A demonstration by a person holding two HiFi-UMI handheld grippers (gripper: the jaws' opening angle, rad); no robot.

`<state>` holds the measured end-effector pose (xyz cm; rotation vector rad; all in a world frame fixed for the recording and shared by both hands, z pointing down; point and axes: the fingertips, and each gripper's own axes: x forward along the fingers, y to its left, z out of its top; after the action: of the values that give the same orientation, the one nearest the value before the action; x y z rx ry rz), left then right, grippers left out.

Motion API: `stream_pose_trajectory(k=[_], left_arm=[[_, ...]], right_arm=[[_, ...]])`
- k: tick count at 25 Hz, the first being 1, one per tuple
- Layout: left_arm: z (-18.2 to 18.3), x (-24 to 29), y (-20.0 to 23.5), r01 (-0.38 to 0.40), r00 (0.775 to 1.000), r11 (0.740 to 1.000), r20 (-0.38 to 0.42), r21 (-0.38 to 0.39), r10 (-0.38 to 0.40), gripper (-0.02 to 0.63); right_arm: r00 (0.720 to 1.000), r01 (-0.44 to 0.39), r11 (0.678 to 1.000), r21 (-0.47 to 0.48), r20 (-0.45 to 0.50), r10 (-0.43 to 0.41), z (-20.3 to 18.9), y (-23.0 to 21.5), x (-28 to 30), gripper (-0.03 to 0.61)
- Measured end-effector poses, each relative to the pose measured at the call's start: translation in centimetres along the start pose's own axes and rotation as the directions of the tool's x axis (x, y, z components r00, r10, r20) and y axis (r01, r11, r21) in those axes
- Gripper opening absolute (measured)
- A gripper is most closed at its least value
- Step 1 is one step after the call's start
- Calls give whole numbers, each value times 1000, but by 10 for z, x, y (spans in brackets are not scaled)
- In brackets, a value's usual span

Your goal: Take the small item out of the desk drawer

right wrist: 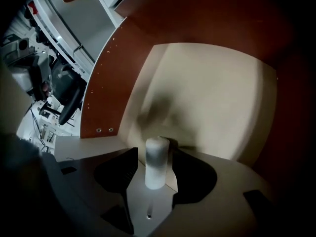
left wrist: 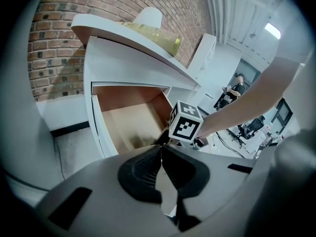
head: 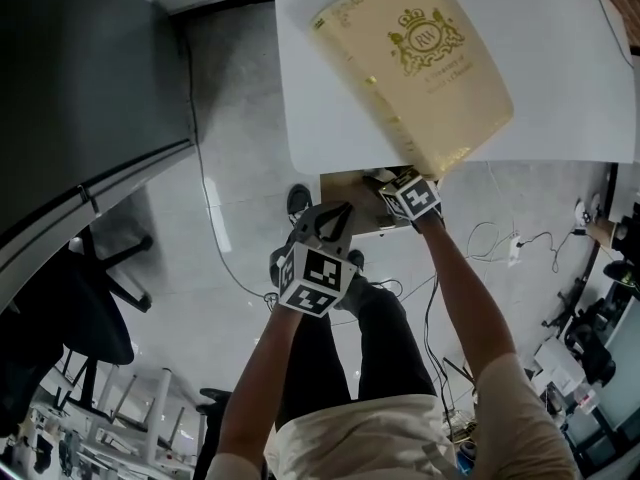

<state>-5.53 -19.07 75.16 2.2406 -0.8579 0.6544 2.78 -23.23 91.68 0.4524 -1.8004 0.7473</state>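
The desk drawer stands pulled out under the white desktop, its pale floor bare. A small white cylinder stands upright between the jaws of my right gripper, which reaches down into the drawer. Those jaws are open, with a gap showing at the cylinder's left side. In the head view only the right gripper's marker cube shows at the drawer's edge. My left gripper hangs in front of the drawer, shut with nothing in it.
A flat gold box lies on the desktop above the drawer. A brick wall backs the desk. An office chair stands at the left, and cables trail over the grey floor at the right.
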Motion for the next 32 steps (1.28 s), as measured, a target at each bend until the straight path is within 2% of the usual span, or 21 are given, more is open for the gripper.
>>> stream_pose_trajectory(k=[5, 7, 10, 15, 22, 32], left_arm=[[-8, 0, -8, 25, 1000, 998, -11, 60, -25, 20], [-16, -2, -10, 28, 999, 997, -25, 72, -26, 20], [-24, -2, -13, 26, 999, 998, -31, 54, -25, 20], [-27, -1, -26, 52, 999, 999, -9, -5, -52, 20], [-32, -2, -25, -11, 1000, 999, 10, -30, 11, 20], [-34, -9, -62, -92, 994, 993, 48, -73, 95, 20]], right_arm=[[1000, -5, 1000, 18, 1, 5, 4, 3, 4, 228], [1000, 4, 1000, 7, -6, -4, 4, 3, 5, 195], [1000, 13, 1000, 4, -12, -13, 5, 1, 8, 170], [1000, -5, 1000, -5, -15, 5, 4, 2, 9, 166], [1000, -28, 999, -28, 12, 28, 6, 5, 10, 161], [995, -40, 991, -128, 80, 51, 8, 20, -21, 160]])
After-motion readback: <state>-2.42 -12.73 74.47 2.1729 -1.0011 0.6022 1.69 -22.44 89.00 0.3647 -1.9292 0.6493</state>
